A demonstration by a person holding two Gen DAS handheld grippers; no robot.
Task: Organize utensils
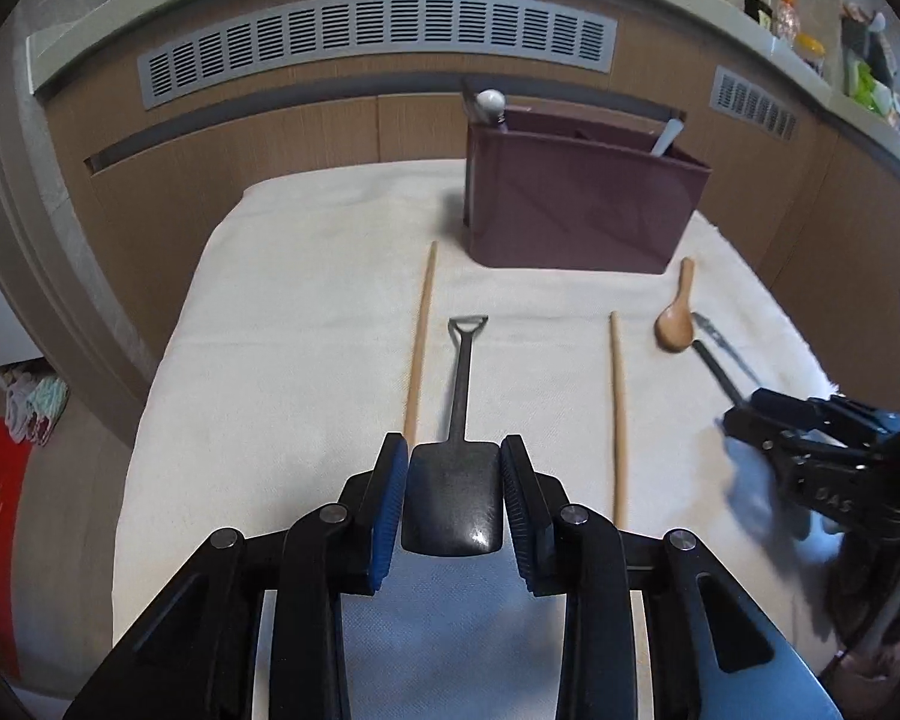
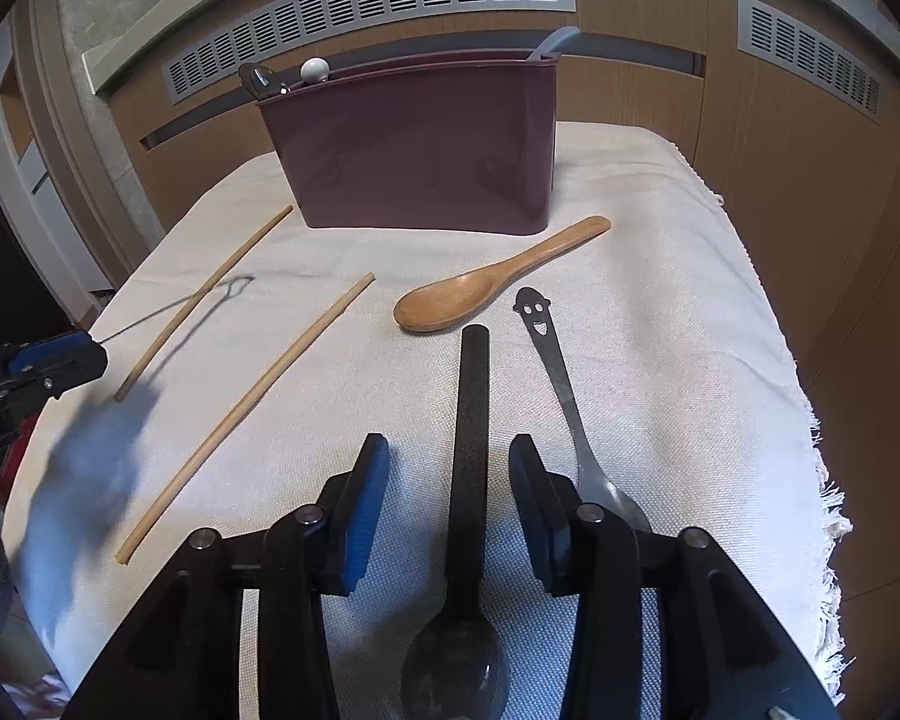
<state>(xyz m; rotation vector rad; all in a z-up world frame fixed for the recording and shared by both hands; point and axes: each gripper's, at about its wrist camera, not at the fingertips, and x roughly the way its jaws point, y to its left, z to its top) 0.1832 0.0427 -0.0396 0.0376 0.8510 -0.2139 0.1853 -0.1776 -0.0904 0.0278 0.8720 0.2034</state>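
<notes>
Over on the left, the left tool [image 1: 453, 456] has its blue pads pressed against both sides of the blade of a black shovel-shaped spoon [image 1: 459, 420], gripping it; the spoon's thin handle runs away from the tool and ends in a small open loop. From the right wrist view that handle seems to sit a little above the cream cloth [image 1: 306, 312] that covers the worktop, with its shadow on the cloth beside it. Just left of the handle lies a wooden chopstick [image 1: 421, 342], and on the handle's other side lies a second chopstick [image 1: 618, 414], both flat on the cloth and pointing toward the far wall.

Further back, a maroon utensil holder [image 2: 420, 150] stands upright on the cloth, with a few utensil ends poking out at its two ends.

In front of the holder lies a wooden spoon [image 2: 486, 285], bowl toward the left, just clear of the holder's base.

To the right, the right tool [image 2: 449, 456] stands open, its fingers on either side of the handle of a black spoon [image 2: 471, 450] without touching it; the spoon's bowl is close under the camera. Just right of that lies a metal spoon [image 2: 561, 396] with a smiling face cut into its handle end, its bowl partly hidden behind the tool's right finger.
</notes>
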